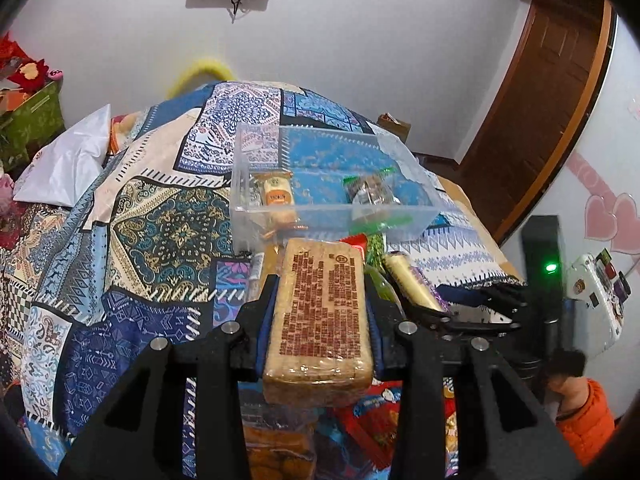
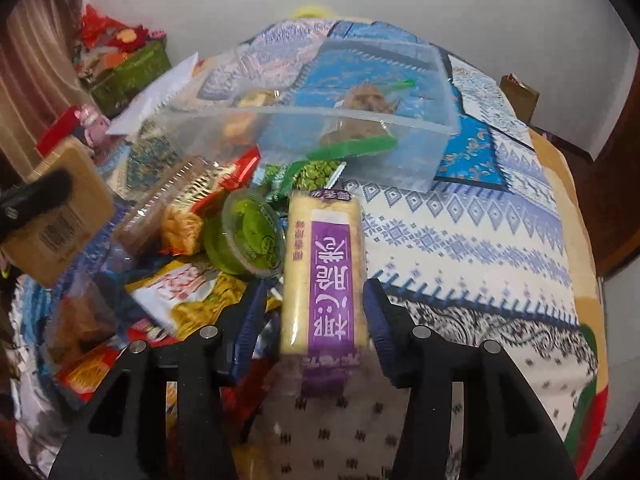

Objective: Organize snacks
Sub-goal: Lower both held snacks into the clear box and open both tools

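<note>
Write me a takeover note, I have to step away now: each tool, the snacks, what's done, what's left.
Left tool: shut on a tan biscuit pack, lifted.
Right tool: around a purple-label cracker pack; grip not clear.
Clear bin on the patterned cloth holds two snacks already.
Left: bin both packs, then the pile, including the green cup.

Clear plastic bin [image 1: 336,216]; glossy film-wrapped bar [image 1: 324,320] — patterned cloth cover [image 1: 160,220]

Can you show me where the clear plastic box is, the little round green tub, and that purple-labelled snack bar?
Clear plastic box [image 1: 340,211], left wrist view: on its near wall.
Round green tub [image 2: 244,236], right wrist view: on the middle of its lid.
Purple-labelled snack bar [image 2: 326,276], right wrist view: on the purple label, between the fingers.
</note>
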The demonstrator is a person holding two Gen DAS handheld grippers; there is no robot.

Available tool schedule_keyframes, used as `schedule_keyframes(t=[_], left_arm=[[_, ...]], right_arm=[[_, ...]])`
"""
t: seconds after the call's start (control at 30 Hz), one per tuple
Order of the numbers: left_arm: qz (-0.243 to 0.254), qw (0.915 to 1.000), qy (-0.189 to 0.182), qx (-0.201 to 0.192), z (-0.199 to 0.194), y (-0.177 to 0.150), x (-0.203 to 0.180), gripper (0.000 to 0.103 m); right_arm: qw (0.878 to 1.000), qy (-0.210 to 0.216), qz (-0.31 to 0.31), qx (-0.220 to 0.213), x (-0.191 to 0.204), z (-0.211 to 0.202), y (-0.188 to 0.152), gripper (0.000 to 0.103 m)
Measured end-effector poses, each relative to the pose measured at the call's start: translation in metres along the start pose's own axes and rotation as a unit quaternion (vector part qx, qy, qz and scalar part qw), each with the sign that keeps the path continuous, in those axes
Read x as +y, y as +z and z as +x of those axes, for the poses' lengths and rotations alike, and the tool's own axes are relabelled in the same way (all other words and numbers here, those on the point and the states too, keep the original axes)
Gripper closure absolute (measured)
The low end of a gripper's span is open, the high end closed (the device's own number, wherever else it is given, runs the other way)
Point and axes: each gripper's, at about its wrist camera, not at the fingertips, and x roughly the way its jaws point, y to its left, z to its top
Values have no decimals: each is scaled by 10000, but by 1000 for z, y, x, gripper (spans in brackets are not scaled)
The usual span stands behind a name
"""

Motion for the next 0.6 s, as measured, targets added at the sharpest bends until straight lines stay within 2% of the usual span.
schedule_keyframes(t=[0.07,0.2,0.6], left_arm=[[-21,10000,-8,-24,1,3,1,66],[-69,9999,7,-77,2,9,4,65],[-256,9989,100,-384,-2,39,14,65]], right_arm=[[9999,38,67,82,-3,9,2,56],[9994,185,302,-18,-14,9,1,65],[9966,120,299,-753,-18,-48,4,66]])
